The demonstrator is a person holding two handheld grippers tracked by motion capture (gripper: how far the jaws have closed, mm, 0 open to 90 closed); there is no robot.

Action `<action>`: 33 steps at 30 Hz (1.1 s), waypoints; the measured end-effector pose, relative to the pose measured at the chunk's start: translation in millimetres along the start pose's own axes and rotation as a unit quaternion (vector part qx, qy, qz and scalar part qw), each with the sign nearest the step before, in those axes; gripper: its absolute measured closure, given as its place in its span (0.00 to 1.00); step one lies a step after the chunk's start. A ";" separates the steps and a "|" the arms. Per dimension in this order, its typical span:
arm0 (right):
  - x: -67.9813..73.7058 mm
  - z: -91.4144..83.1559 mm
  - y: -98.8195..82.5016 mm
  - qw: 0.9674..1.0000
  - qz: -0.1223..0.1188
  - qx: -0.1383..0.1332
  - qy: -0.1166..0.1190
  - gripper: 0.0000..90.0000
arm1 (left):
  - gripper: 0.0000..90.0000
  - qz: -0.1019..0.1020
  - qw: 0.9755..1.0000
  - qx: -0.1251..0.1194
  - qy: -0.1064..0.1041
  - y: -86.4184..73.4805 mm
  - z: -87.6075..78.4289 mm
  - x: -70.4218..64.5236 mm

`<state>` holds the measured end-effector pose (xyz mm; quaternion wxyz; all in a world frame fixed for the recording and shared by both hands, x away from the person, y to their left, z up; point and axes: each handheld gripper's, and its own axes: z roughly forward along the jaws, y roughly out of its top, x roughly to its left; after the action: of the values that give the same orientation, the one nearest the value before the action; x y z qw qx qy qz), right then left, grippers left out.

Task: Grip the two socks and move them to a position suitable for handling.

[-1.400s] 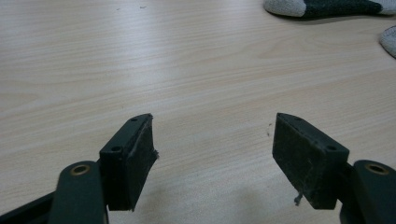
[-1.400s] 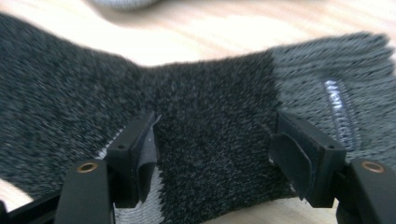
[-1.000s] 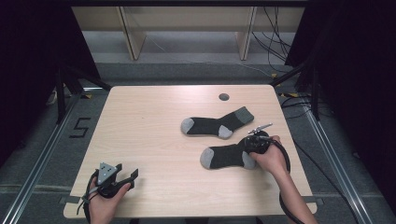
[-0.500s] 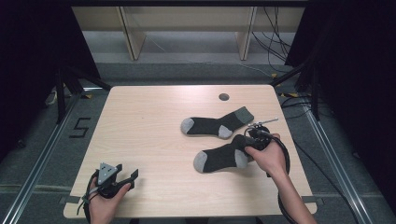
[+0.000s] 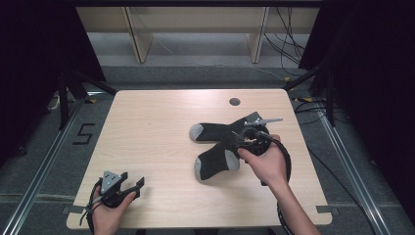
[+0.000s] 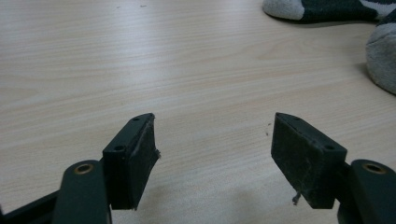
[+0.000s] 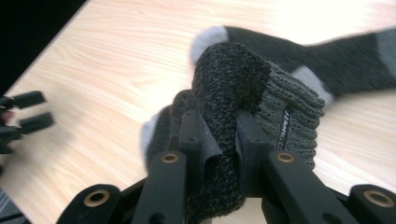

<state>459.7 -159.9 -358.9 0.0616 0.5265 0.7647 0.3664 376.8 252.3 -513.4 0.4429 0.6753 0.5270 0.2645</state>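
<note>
Sock (image 7: 224,93) cuff hides between right hand-held gripper (image 7: 219,140) pads.

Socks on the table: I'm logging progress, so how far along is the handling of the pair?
Done: the right claw is shut on the near sock, pinching its leg near the cuff; its toe end lies on the table. In hand: that sock hangs from the claw. Left: the far sock lies flat and untouched, and the left claw rests open and empty at the near edge. Probably the socks get paired next.

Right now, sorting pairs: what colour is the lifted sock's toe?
Light grey toe on a dark sock, clearest in the high view.
</note>
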 end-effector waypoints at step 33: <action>116.8 38.1 28.5 0.993 -0.050 -0.043 0.100 0.84 | 0.34 -0.006 0.999 -0.047 0.008 13.6 -19.5 5.7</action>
<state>448.5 -36.7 -334.7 0.0257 0.4447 0.7760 0.4466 368.9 263.2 -493.0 0.4717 0.6486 0.5214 0.2914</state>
